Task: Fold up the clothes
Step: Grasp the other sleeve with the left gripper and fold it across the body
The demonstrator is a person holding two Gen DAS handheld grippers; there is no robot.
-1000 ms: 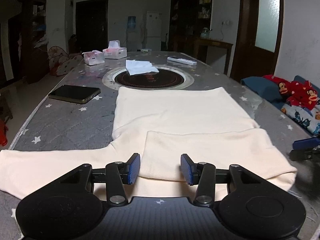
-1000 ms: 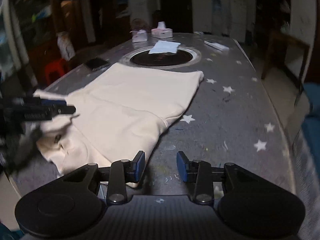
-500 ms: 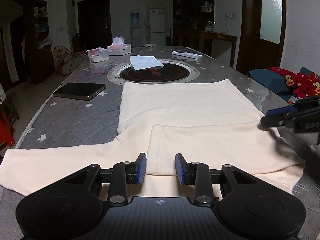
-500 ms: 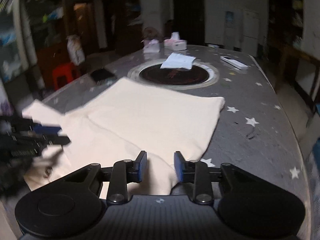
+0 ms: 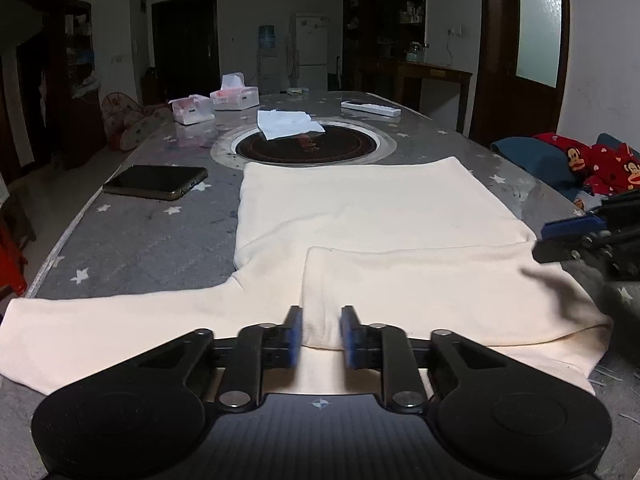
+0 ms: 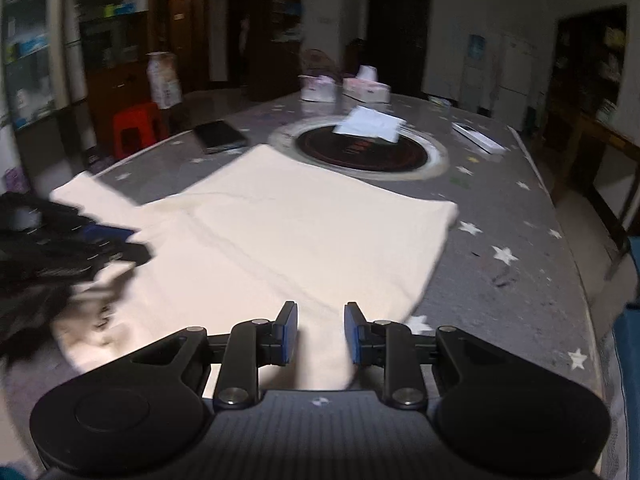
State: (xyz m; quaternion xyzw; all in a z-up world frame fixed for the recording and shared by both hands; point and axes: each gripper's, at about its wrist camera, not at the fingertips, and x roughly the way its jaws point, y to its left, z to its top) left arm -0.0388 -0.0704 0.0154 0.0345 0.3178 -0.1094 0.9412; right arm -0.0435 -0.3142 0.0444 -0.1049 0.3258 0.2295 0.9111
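Note:
A cream long-sleeved shirt (image 5: 360, 216) lies flat on the grey star-patterned table (image 5: 152, 240). One sleeve stretches out left and the other is folded across the body. My left gripper (image 5: 321, 336) is closing, and its blue pads press on a raised ridge of the folded sleeve's cuff end. My right gripper (image 6: 321, 332) sits over the shirt's near right corner (image 6: 300, 232). Cloth lies between its narrowly parted jaws, but I see no pinch. From the left wrist, the right gripper (image 5: 560, 240) shows at the shirt's right edge. The left gripper (image 6: 120, 248) appears blurred in the right wrist view.
A dark phone (image 5: 156, 182) lies left of the shirt. Beyond the shirt is a round inset cooktop (image 5: 308, 146) with a white paper (image 5: 286, 124) on it. Further back are two tissue boxes (image 5: 236, 98) and a remote (image 5: 370, 109). Red patterned clothes (image 5: 592, 160) sit off the table's right side.
The left jaws have closed from wide apart onto the sleeve's cuff. The right gripper has narrowed a little and slid from beside the shirt's corner to over it.

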